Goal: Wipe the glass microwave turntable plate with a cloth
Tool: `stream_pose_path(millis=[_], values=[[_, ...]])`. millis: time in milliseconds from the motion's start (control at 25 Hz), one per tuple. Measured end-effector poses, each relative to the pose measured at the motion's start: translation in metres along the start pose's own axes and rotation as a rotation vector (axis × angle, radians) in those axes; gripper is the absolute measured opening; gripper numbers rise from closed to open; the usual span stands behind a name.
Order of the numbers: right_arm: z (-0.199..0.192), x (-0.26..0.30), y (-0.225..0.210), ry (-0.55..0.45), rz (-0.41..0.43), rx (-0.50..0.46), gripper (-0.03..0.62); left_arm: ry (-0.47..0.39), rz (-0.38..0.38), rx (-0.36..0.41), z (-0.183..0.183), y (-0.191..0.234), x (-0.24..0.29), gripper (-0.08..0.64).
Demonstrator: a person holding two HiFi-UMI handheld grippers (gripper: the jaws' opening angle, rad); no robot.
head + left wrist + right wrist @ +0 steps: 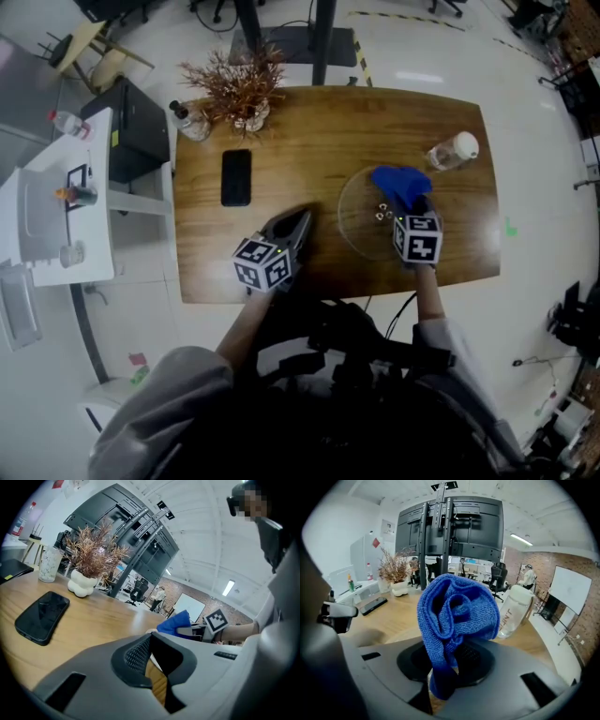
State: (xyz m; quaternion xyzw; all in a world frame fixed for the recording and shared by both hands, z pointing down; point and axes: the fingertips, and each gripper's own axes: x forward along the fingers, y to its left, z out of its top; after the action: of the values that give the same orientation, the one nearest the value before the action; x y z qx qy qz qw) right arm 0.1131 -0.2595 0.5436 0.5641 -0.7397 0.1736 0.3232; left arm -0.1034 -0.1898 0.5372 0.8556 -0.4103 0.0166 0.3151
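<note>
Right gripper (418, 208) clamps a bunched blue microfibre cloth (397, 182) over the round clear-glass plate (359, 225), centre right: likely wiping; next, press and sweep. Left gripper (298, 223) closed, empty.

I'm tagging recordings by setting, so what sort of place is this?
Probably an open office or lab workspace rather than a kitchen: a white whiteboard on a red brick wall, a black swivel office chair beyond the brown wooden table, and a big stand-mounted bank of dark screens.

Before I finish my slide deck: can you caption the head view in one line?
Right gripper holds a blue cloth over the glass plate; left gripper shut and empty beside it.
</note>
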Motion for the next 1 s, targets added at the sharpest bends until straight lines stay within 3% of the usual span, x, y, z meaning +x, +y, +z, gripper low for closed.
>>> stream_pose_path(millis=[120, 240, 560, 1000], values=[[-0.002, 0.012, -0.025, 0.027, -0.07, 0.013, 0.095, 0.003, -0.011, 0.005, -0.001, -0.004, 0.002, 0.0], [-0.017, 0.01, -0.03, 0.065, -0.082, 0.027, 0.095, 0.003, -0.023, 0.009, 0.0, -0.007, 0.003, 0.0], [-0.076, -0.044, 0.024, 0.088, 0.02, 0.007, 0.095, 0.008, -0.033, 0.01, -0.001, -0.009, 0.005, 0.0], [-0.126, -0.11, 0.085, 0.141, 0.124, 0.064, 0.095, 0.043, -0.078, 0.027, -0.008, -0.023, 0.013, 0.0]])
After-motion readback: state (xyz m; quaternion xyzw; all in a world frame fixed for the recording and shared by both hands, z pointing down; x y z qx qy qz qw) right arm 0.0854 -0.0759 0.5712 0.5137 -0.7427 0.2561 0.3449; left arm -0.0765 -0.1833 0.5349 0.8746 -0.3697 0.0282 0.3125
